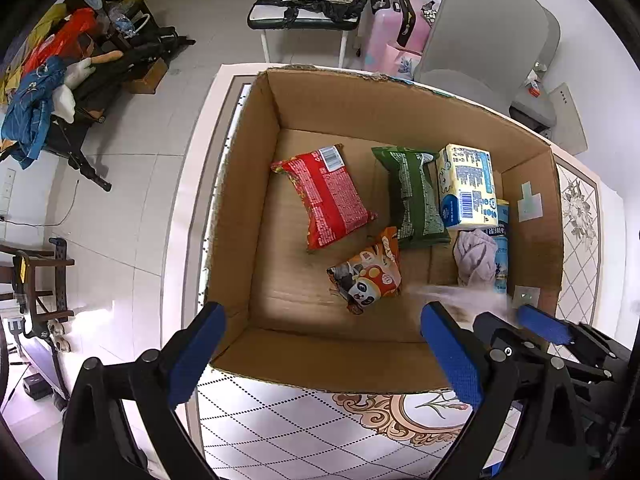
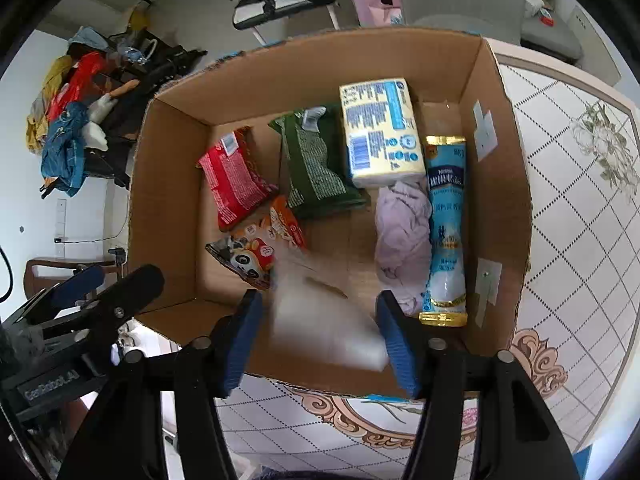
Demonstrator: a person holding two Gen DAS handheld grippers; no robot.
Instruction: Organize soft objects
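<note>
An open cardboard box [image 1: 320, 96] stands on the patterned table. Inside lie a red packet [image 1: 328, 196], a green packet [image 1: 416, 196], a yellow-and-white tissue pack [image 1: 466, 184], a lilac cloth [image 2: 404, 236], a blue pouch [image 2: 446, 216] and an orange panda snack bag [image 1: 368, 276]. My right gripper [image 2: 318, 300] hovers over the box's near right part. A blurred whitish soft pack [image 2: 328, 324] is between its fingers, with a gap at the left pad. My left gripper [image 1: 322, 316] stands wide open and empty over the near wall.
The box's near wall [image 2: 320, 380] lies just under both grippers. The left gripper's body [image 2: 120, 292] is close on the right gripper's left. A grey chair [image 1: 480, 40] stands behind the table. Off to the left is tiled floor with a clothes pile [image 1: 48, 92].
</note>
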